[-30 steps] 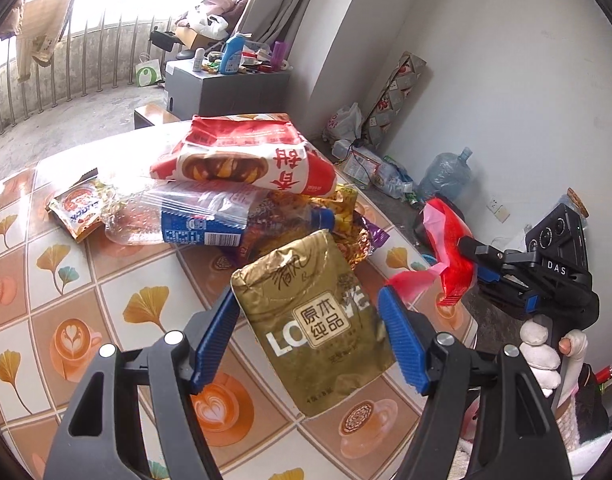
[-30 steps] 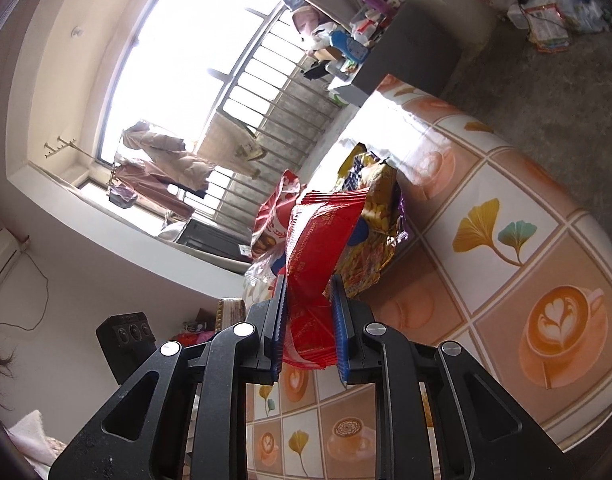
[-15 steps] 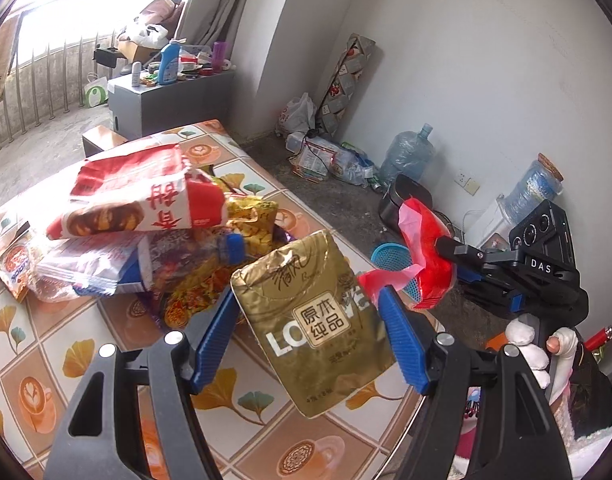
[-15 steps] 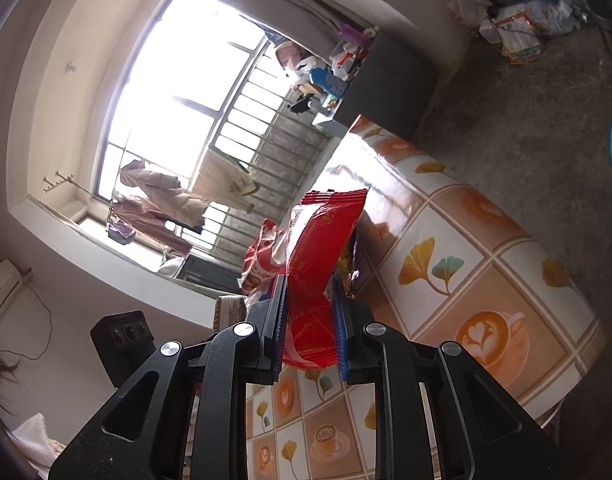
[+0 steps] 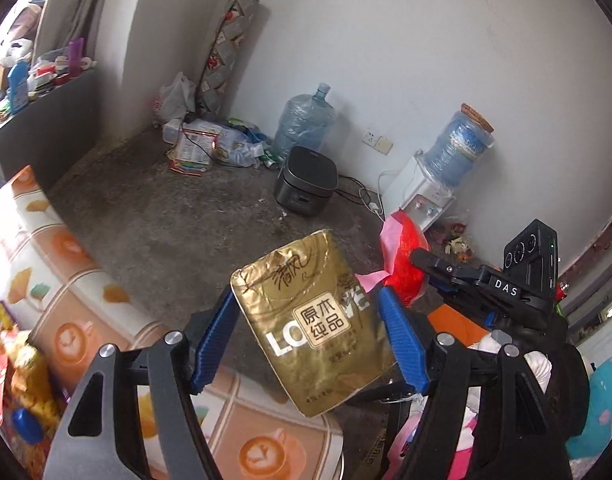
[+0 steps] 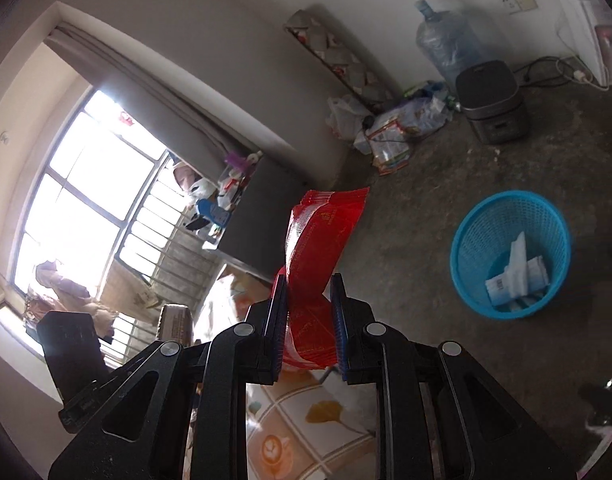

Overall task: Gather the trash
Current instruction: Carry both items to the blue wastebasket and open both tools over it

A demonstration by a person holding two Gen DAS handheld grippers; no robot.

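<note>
Left gripper (image 5: 310, 344) pinches gold pouch (image 5: 314, 332) printed "原木纯品"; right gripper (image 6: 309, 320), marked "DAS", clamps red wrapper (image 6: 318, 248).

Left tongs (image 5: 308, 342) grip gold pouch (image 5: 312, 334) (tilted).

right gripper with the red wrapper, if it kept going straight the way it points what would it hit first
Probably the bare concrete floor. The right gripper and its red wrapper aim left of the blue basket; depth is unclear.

White walls (image 5: 406, 40) meet a bare concrete floor (image 5: 178, 216); daylight floods a barred window (image 6: 86, 196).
</note>
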